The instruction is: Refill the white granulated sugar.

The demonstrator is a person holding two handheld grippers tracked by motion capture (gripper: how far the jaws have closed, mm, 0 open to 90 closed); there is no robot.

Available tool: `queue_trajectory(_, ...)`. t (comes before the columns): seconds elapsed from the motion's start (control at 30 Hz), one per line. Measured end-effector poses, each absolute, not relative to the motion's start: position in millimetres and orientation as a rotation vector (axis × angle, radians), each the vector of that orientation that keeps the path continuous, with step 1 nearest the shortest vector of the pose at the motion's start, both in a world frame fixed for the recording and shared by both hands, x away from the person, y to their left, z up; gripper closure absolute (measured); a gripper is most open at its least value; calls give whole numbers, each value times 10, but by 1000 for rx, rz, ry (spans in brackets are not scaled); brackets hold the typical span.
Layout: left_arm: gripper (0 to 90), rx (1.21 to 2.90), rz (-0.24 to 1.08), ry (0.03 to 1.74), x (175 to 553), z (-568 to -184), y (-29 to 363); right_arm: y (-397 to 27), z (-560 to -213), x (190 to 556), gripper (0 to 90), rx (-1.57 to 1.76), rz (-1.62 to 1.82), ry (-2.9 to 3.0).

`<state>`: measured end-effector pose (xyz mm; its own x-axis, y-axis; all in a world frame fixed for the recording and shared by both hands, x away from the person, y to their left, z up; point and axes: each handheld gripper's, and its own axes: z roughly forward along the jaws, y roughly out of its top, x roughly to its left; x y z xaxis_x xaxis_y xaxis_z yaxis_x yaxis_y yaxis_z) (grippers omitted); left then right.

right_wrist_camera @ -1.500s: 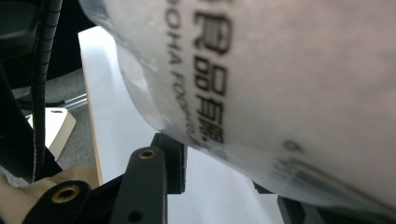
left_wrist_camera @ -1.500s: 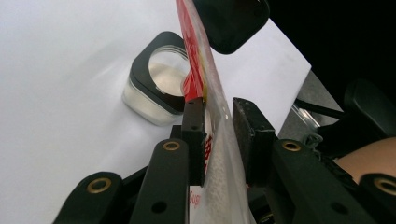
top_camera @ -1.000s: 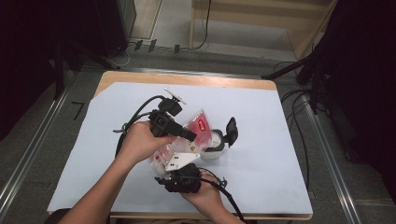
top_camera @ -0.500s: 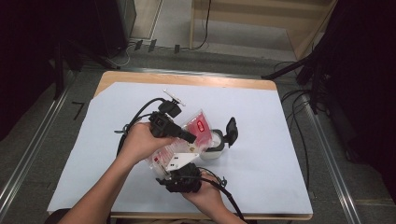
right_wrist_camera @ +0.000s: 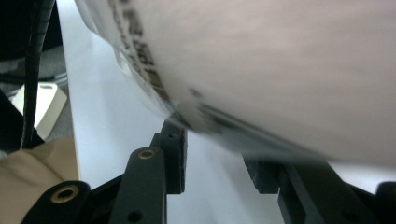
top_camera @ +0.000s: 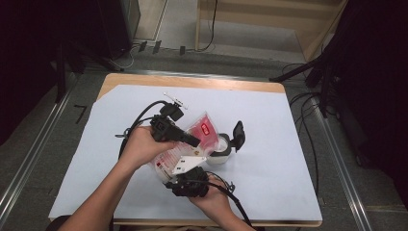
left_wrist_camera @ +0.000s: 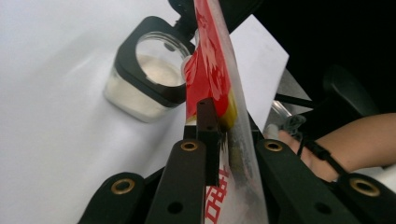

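A red-and-clear bag (top_camera: 204, 127) is held tilted over the middle of the table. My left gripper (top_camera: 195, 142) comes in from the left; its jaws have just been closing, and they pinch the bag (left_wrist_camera: 210, 56) at its edge in the left gripper (left_wrist_camera: 215, 116) view. My right gripper (top_camera: 184, 172) rises from the near edge and grips the bag's lower end, which is blurred across the jaw tips in the right gripper (right_wrist_camera: 219, 154) view, with the bag (right_wrist_camera: 280, 56) above them. Just right of the bag stands a glass jar (top_camera: 219, 153) of white powder (left_wrist_camera: 149, 70), with its black lid (top_camera: 238, 134) flipped open.
A white sheet (top_camera: 288, 159) covers the wooden table (top_camera: 192, 82). A small white item (top_camera: 175, 100) lies behind the left hand. Black cables (top_camera: 139, 118) trail from both grippers. Metal rails (top_camera: 33, 149) run along the floor to the left and right.
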<state>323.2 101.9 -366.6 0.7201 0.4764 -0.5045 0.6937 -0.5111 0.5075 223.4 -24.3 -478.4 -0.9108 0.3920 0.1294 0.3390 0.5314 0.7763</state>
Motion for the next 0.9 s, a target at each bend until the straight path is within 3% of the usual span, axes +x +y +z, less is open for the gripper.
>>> queue_trajectory(0.27, 870, 2187, -357, 876, 3246, -3661, 1065, -441, -4702, 2405, 632, 800, 1471, 2623)
queue_trajectory(0.57, 879, 2118, -351, 838, 3291, -3680, 1177, -442, -4686, 2400, 626, 763, 1417, 2601)
queue_trajectory(0.9, 882, 2081, -204, 808, 3287, -3605, 1292, -508, -4655, 2461, 608, 782, 1387, 2573)
